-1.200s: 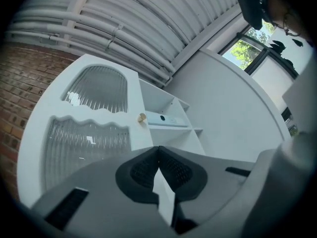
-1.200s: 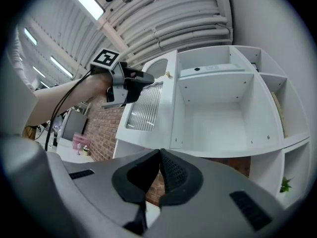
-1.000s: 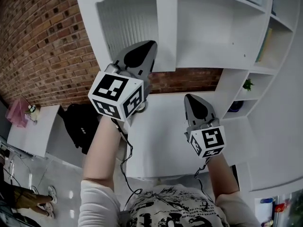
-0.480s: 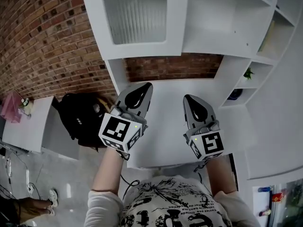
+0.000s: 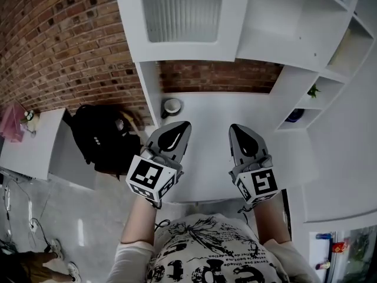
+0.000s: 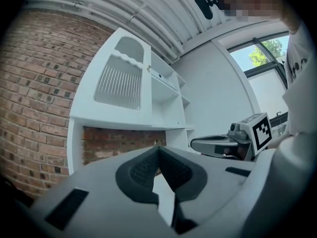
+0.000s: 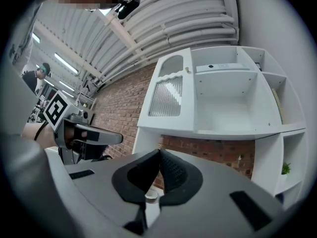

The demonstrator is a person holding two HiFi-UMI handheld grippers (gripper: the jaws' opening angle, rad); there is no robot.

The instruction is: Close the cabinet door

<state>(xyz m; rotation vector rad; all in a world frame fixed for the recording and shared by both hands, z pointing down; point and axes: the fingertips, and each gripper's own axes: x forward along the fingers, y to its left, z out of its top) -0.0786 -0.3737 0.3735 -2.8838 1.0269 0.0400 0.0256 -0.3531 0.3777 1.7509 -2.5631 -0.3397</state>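
- Down low in front of me, over the near edge of the flat white desk top: left gripper and right gripper side by side, well apart, both pointing fwd & roughly level.
- Left gripper view: pads pressed together, nothing btwn them. Right gripper view: same, jaws closed & empty. The small round grey-rimmed cup seen below the right pads sits further back on the desk, not in any grip.
- Off to the left, beside the desk: bulky black backpack.
- Further back & above the desk: white cabinet door with a ribbed glass panel, left section of the white shelf unit, next to the open white shelf bay.
- Handling, my guess: stiff painted frame, light, swings on hinges w/ little push. Ribbed pane is the fragile bit, so press the frame, not the glass. Small knob near its top right corner suggests that's the free edge.
- Orientation: long axis upright, arched end up, face out toward me. Looks flush w/ the unit front, i.e. closed, approx.
- Behind everything: red brick wall.
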